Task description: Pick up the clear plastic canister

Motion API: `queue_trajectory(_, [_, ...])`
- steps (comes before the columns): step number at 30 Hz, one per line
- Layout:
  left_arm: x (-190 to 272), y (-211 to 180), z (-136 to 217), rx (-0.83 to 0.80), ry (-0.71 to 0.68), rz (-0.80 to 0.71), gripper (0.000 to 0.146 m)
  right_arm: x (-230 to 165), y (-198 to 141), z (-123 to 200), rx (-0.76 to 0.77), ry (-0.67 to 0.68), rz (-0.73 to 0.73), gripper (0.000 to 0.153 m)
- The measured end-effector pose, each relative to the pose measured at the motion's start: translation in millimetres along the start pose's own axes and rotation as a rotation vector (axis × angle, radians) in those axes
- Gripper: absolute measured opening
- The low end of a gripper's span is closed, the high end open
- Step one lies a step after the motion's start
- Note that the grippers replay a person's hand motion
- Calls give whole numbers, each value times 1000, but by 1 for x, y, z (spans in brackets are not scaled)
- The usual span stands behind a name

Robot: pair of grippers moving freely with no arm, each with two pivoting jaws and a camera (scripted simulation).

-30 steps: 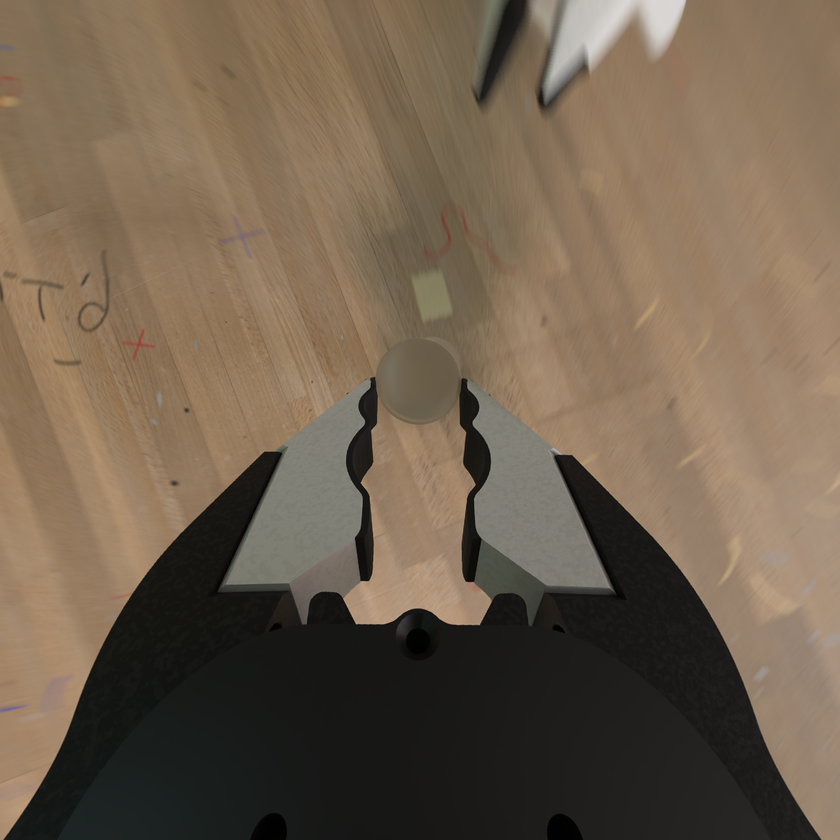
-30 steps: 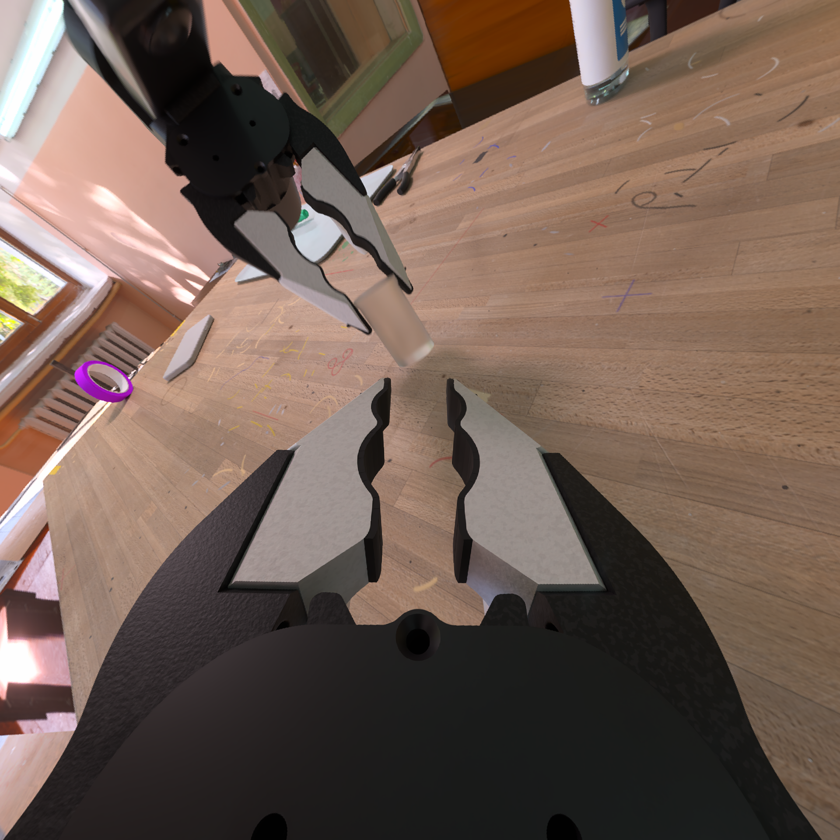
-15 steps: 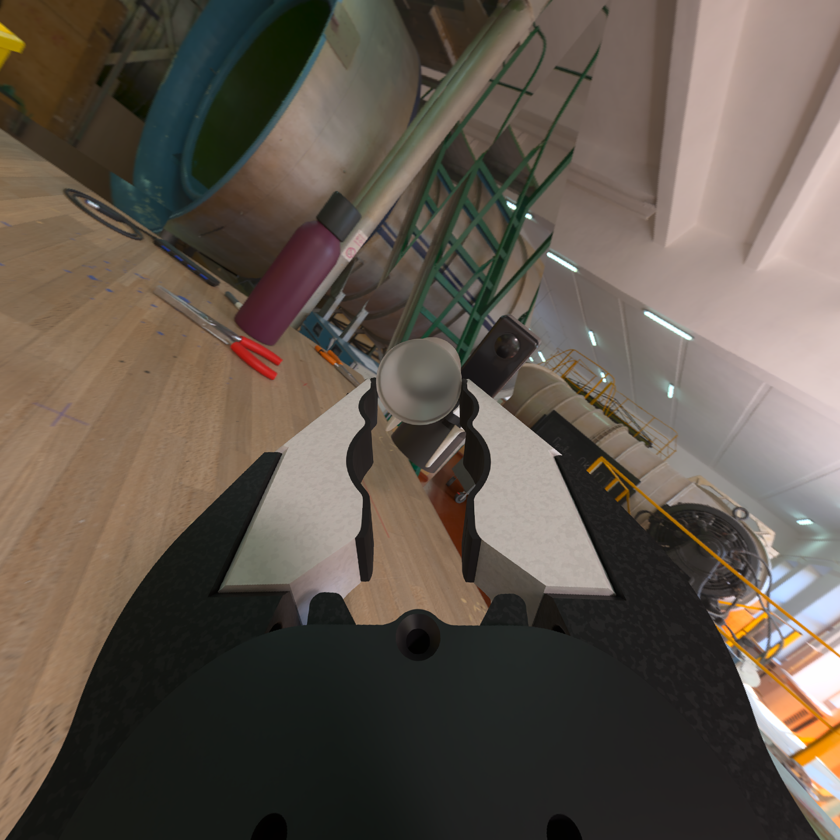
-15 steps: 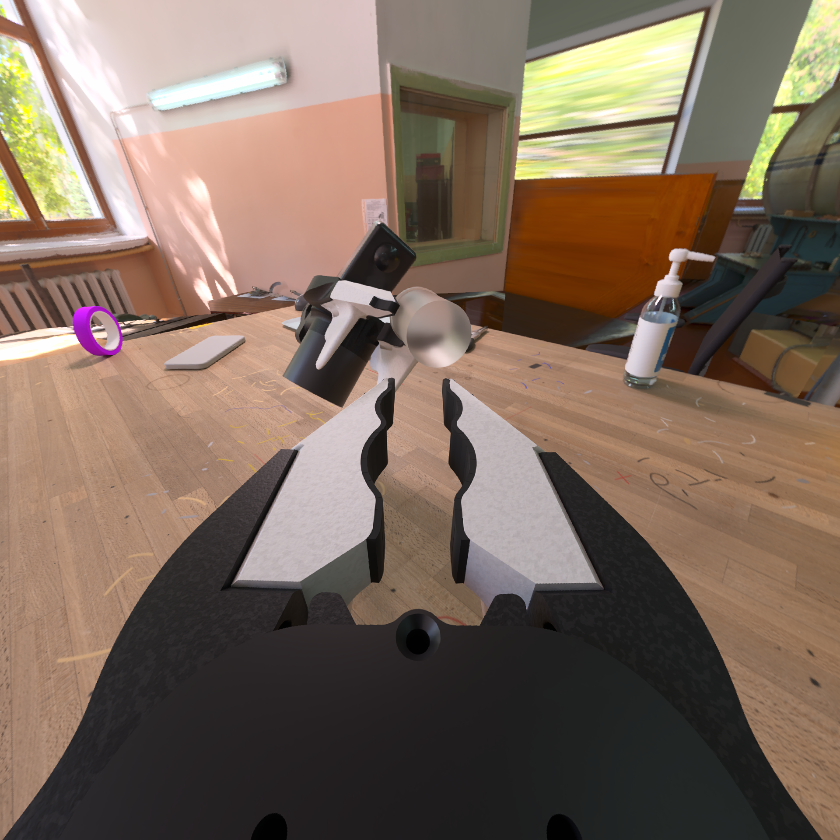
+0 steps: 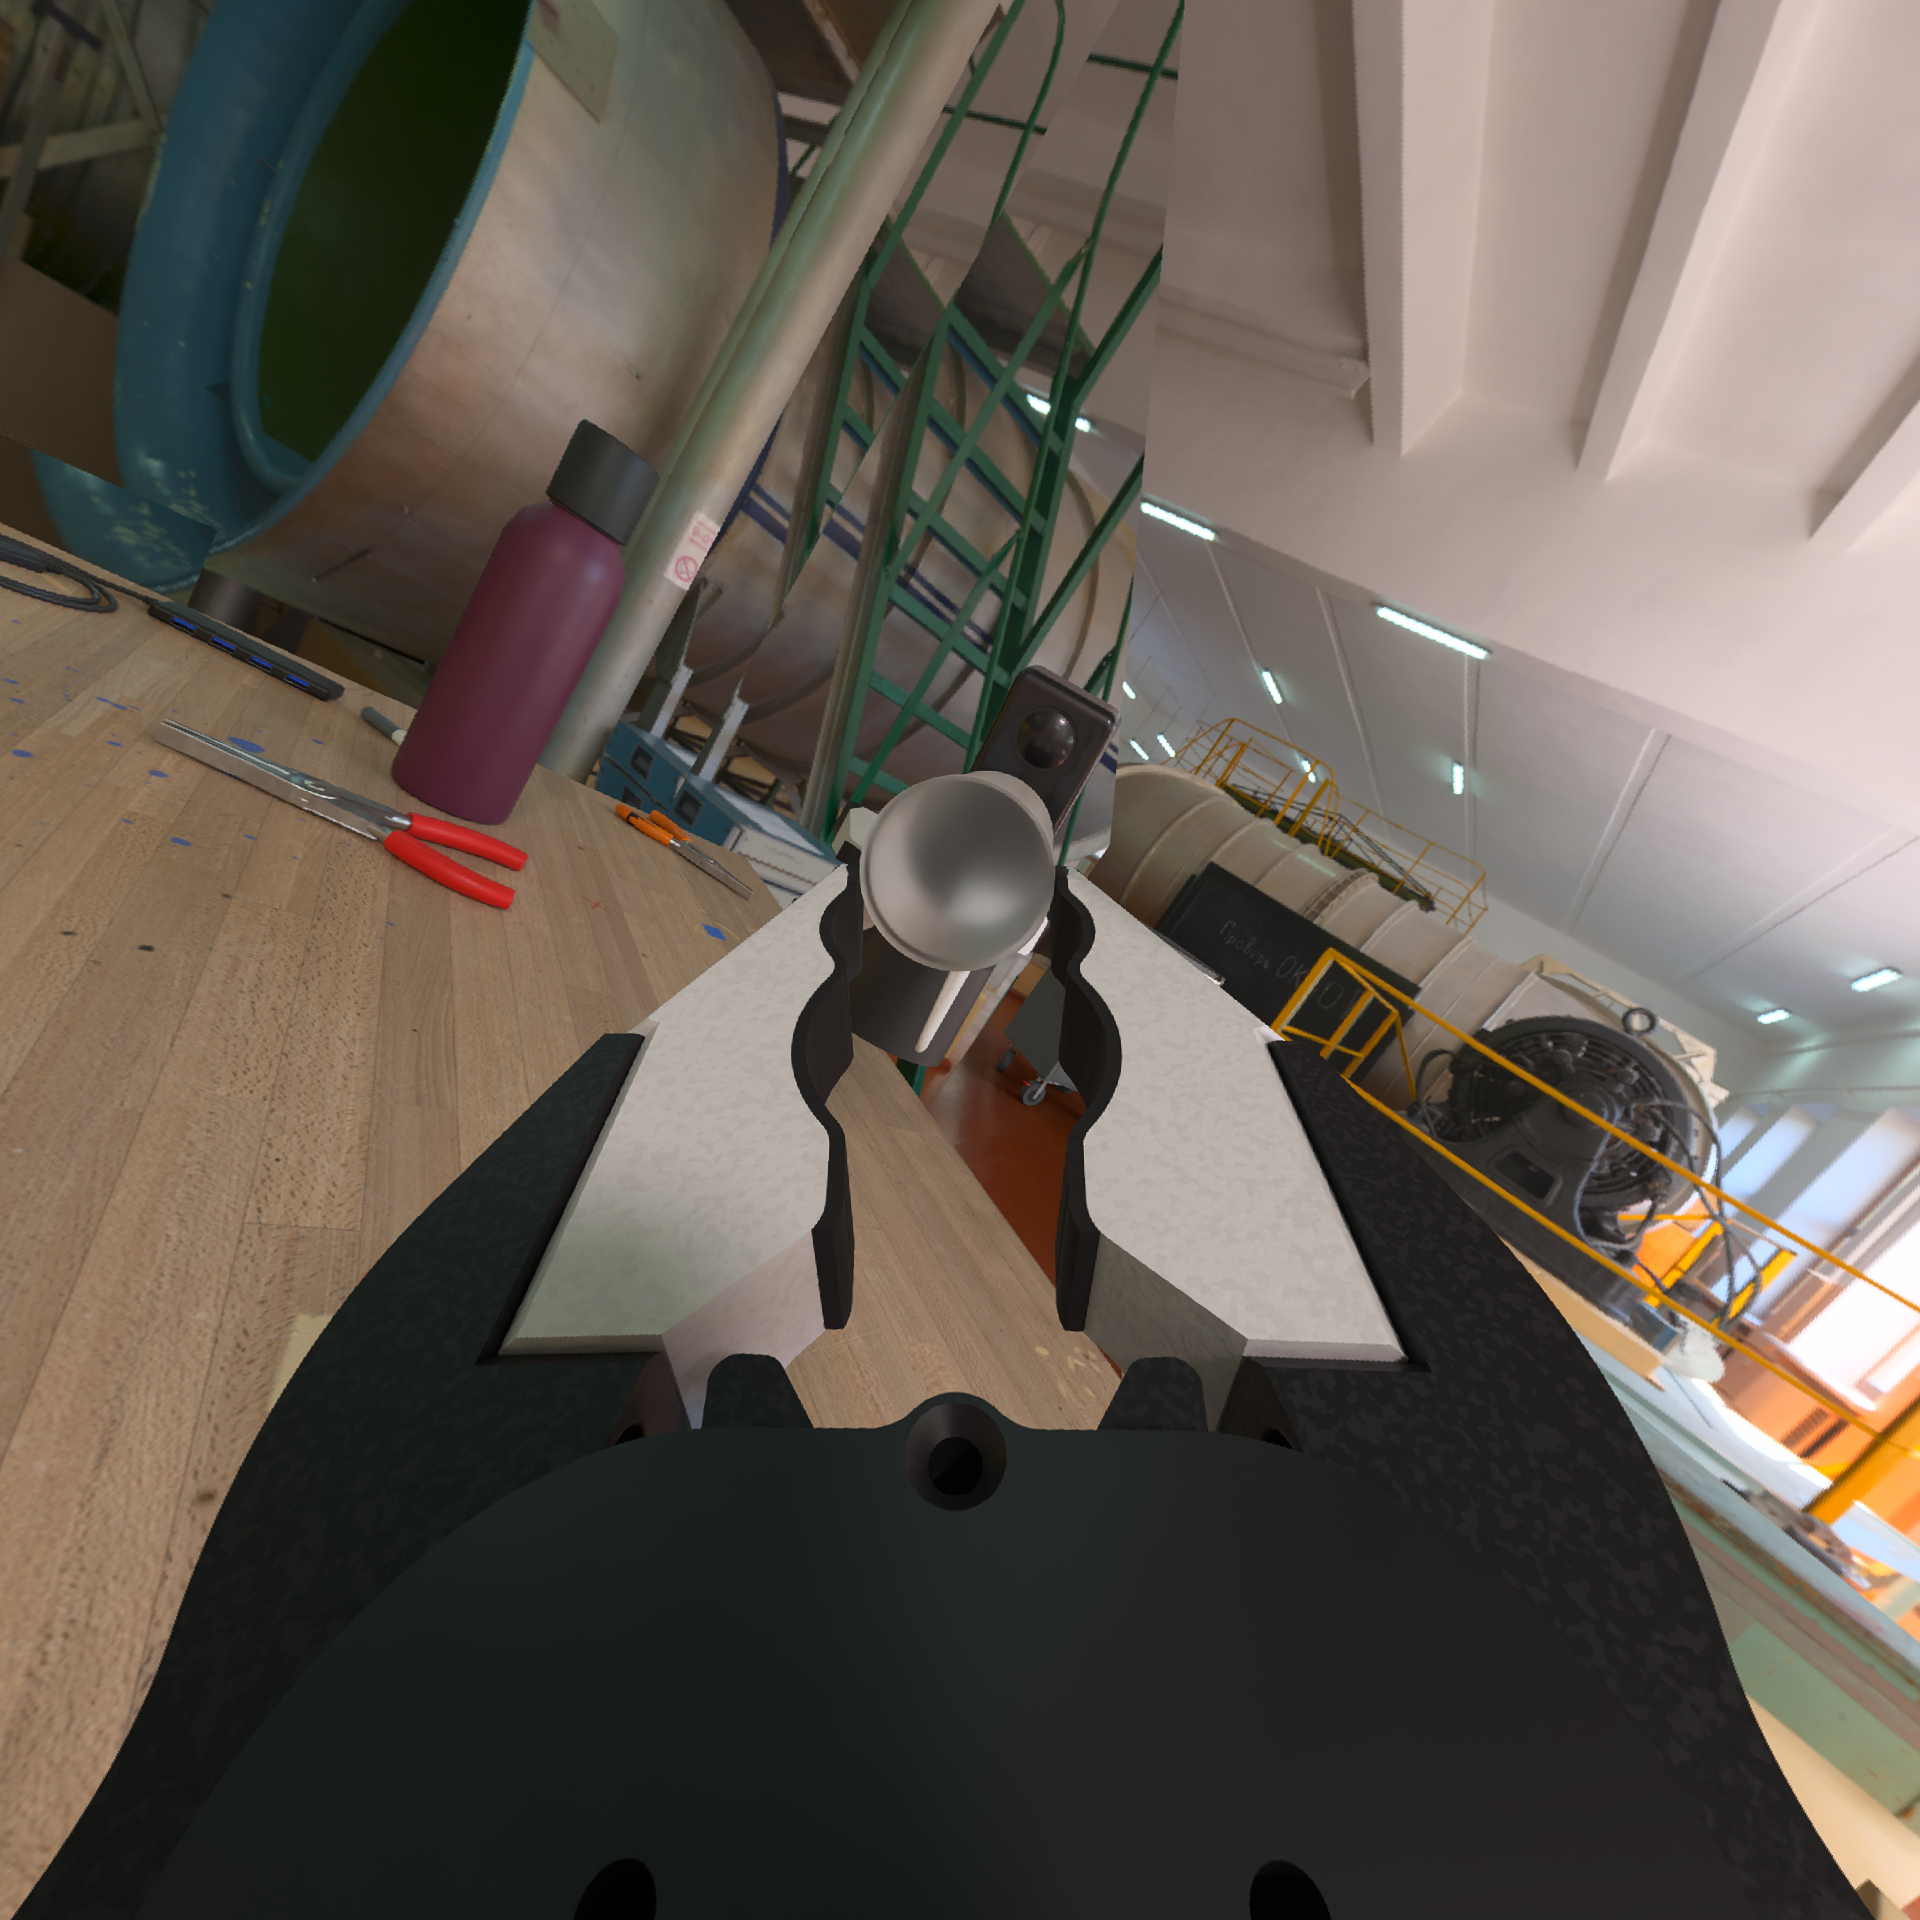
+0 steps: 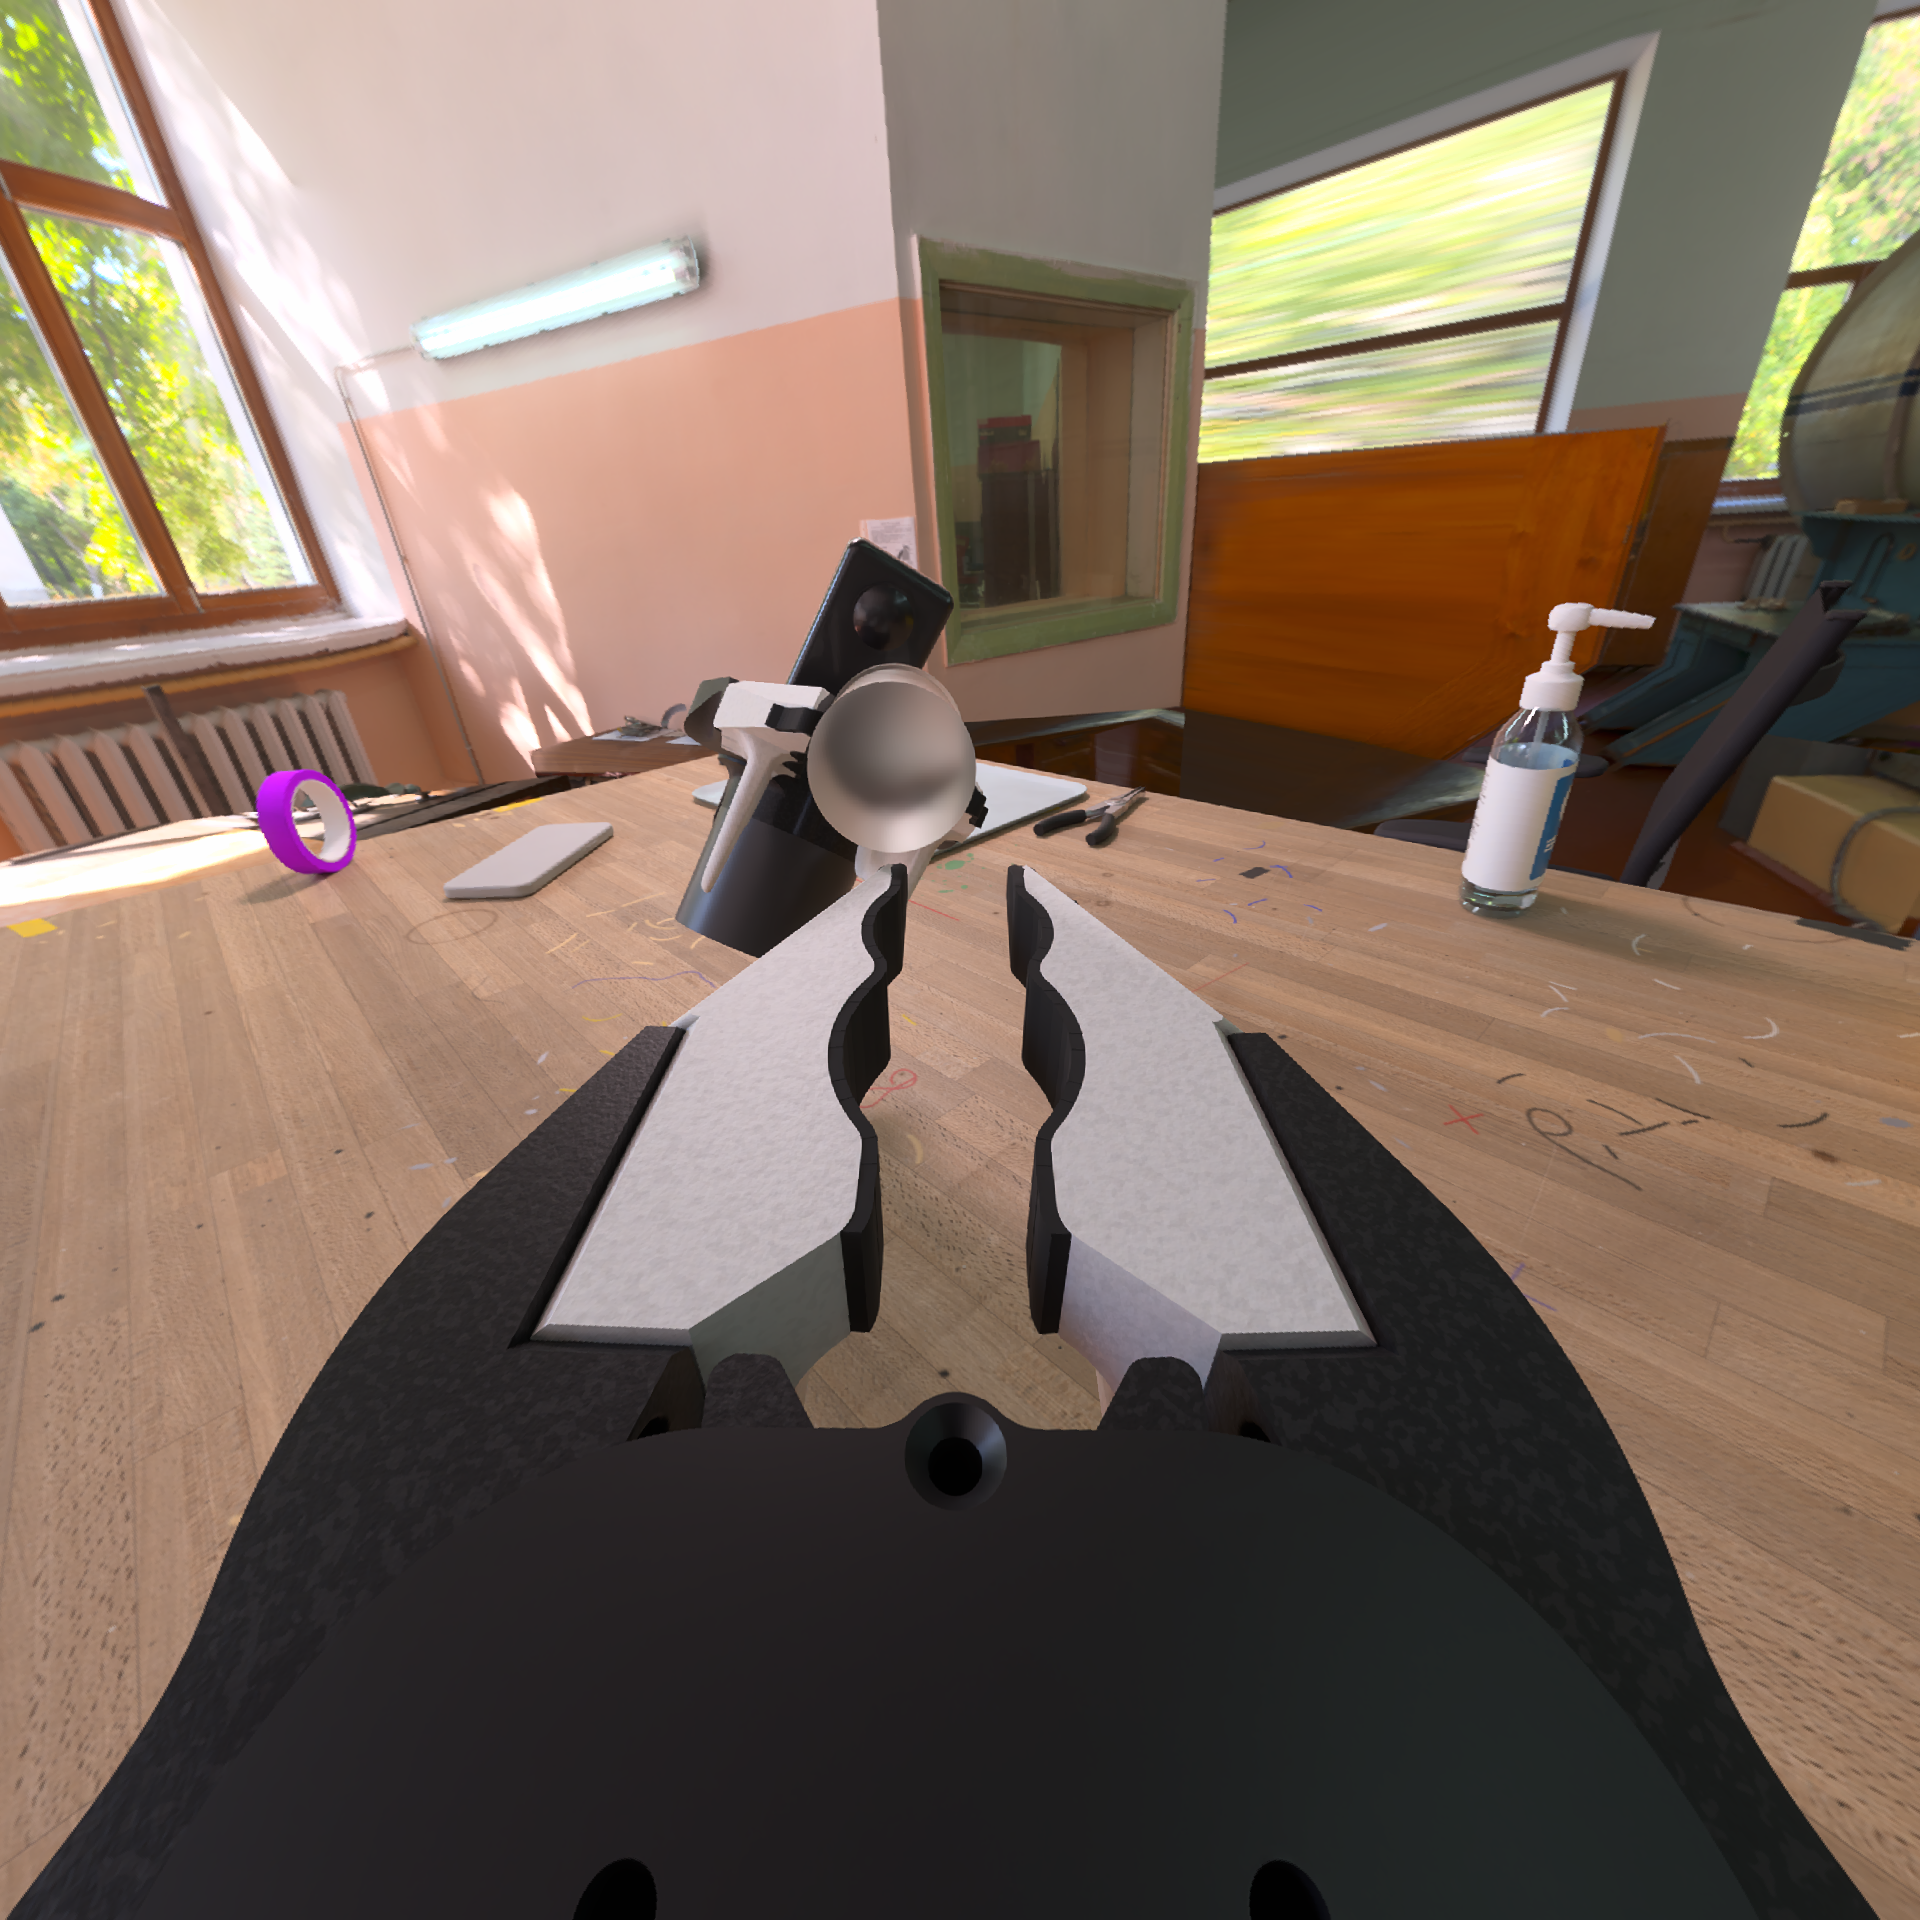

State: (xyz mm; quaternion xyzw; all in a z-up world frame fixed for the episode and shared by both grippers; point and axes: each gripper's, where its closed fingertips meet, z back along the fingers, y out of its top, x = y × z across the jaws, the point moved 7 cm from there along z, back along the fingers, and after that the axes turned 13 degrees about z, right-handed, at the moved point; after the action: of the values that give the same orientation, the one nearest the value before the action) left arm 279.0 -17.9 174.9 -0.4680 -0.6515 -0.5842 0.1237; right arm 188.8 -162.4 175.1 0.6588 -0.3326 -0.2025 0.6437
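Observation:
The clear plastic canister (image 5: 956,873) is a small see-through cylinder, seen end-on, held off the wooden table (image 5: 208,1039). My left gripper (image 5: 954,883) is shut on it at the fingertips. In the right wrist view the canister (image 6: 891,764) points its round end at the camera, with the left gripper (image 6: 769,831) behind it. My right gripper (image 6: 956,883) is empty, its fingers a small gap apart, just below and in front of the canister. The right gripper's black body (image 5: 1044,738) shows behind the canister in the left wrist view.
A maroon bottle (image 5: 520,665), red-handled pliers (image 5: 436,842), a dark USB hub (image 5: 249,649) and an orange-handled tool (image 5: 675,836) lie near the table's far edge. A purple tape roll (image 6: 307,821), a grey flat block (image 6: 530,860), black pliers (image 6: 1091,816) and a pump bottle (image 6: 1522,790) stand farther off.
My left gripper swung from pointing down at the table to near level, still holding the canister. My right gripper tilted up too. The two now face each other closely.

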Motion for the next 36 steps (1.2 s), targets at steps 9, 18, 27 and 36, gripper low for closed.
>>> queue_trajectory(9, [0, 3, 7, 15, 40, -28, 36, -1, -3, -2, -11, 27, -28, 19])
queue_trajectory(18, [-15, 2, 12, 31, 230, -30, 36, 1, -6, -3, -36, 18, -51, 19])
queue_trajectory(27, [-21, -8, 10, -89, 501, -221, 36, 8, -9, 0, -56, -36, -53, 19])
queue_trajectory(36, [-20, -14, 3, -164, 684, -408, 36, 0, -18, -11, -174, -45, 62, 25])
